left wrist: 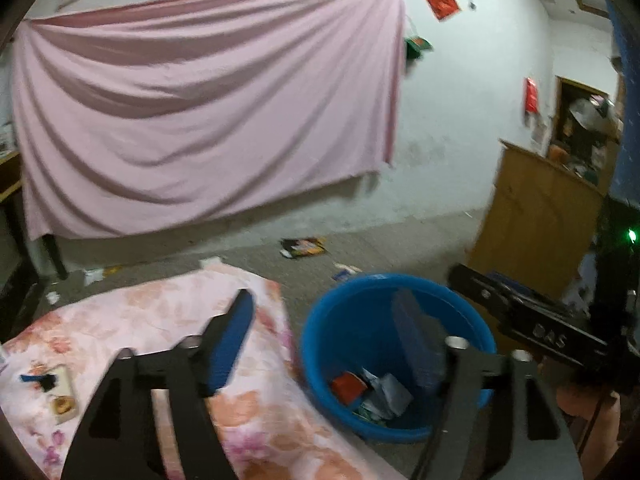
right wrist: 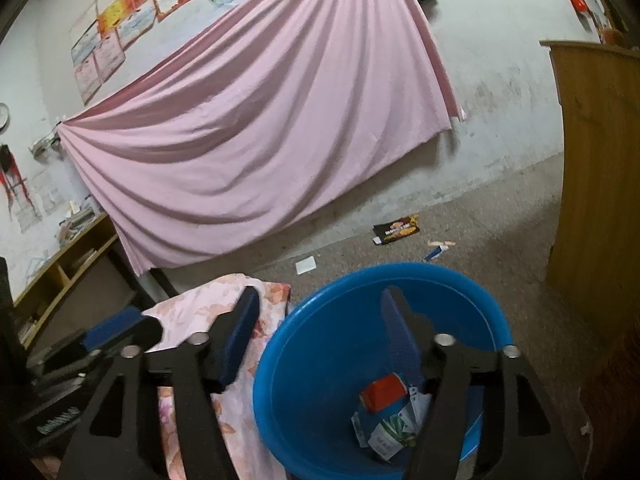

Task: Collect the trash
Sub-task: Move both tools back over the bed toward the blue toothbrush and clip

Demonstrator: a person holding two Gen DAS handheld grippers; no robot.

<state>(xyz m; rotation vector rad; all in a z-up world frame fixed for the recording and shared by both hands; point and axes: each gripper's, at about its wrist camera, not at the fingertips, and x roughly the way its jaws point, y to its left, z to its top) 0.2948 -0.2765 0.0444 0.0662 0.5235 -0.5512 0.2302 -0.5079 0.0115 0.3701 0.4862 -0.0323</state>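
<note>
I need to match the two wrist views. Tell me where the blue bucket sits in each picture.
Left wrist view: blue bucket at lower centre-right, trash at its bottom.
Right wrist view: blue bucket at bottom centre, filling more of the frame.
Shared landmark: the pink sheet hung on the wall behind.

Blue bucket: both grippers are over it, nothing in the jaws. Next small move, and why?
Probably swing the open left gripper back over the floral cloth toward the small items there. Trash already lies in the blue bucket; the right gripper is empty too.
</note>
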